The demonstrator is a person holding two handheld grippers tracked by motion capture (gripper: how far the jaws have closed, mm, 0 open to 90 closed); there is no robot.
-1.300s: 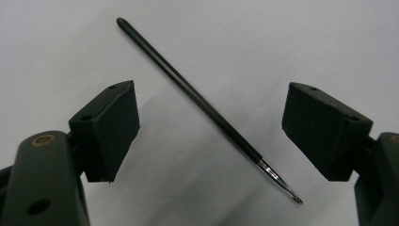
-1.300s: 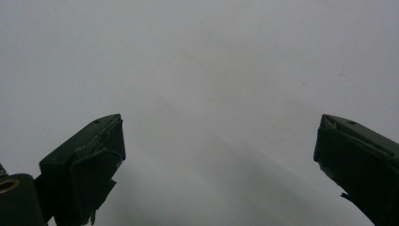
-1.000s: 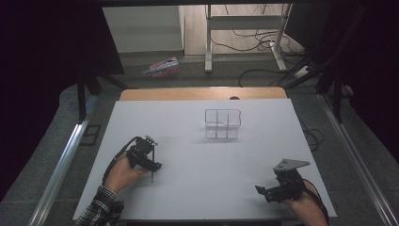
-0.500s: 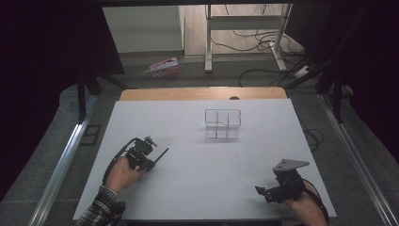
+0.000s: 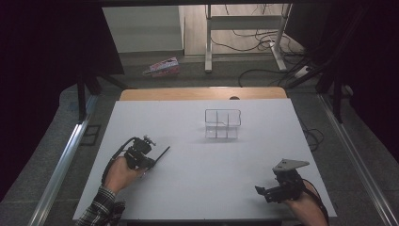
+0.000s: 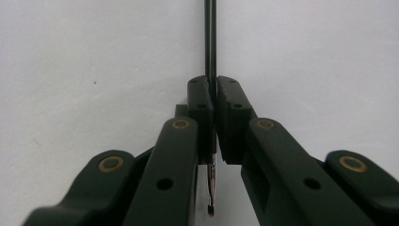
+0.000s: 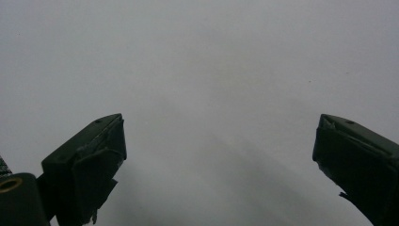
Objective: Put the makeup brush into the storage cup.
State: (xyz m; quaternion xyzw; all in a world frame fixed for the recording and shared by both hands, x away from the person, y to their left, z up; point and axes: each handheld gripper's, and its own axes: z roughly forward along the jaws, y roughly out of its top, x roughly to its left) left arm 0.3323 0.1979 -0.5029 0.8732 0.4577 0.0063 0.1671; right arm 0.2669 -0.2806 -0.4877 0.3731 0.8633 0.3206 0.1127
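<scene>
My left gripper (image 5: 151, 162) rests low over the white table (image 5: 202, 188) at the near left, shut on a thin black stick (image 5: 163, 152) that pokes out toward the upper right. In the left gripper view the pads (image 6: 201, 99) clamp the stick (image 6: 210, 37), and its lower tip hangs between the jaws. A clear divided box (image 5: 222, 124) stands past the table's middle, apart from both grippers. My right gripper (image 5: 263, 192) sits at the near right, open; in the right gripper view its jaws (image 7: 219, 136) stand wide over bare tabletop.
A wooden strip (image 5: 202, 93) runs along the table's far edge. Metal rails (image 5: 61, 165) flank both sides. On the floor beyond lie a pink packet (image 5: 162, 67) and cables (image 5: 263, 52) near a desk frame.
The left gripper has shut on the black stick and tipped over, so the stick now points to the upper right. The right gripper has stayed put.
</scene>
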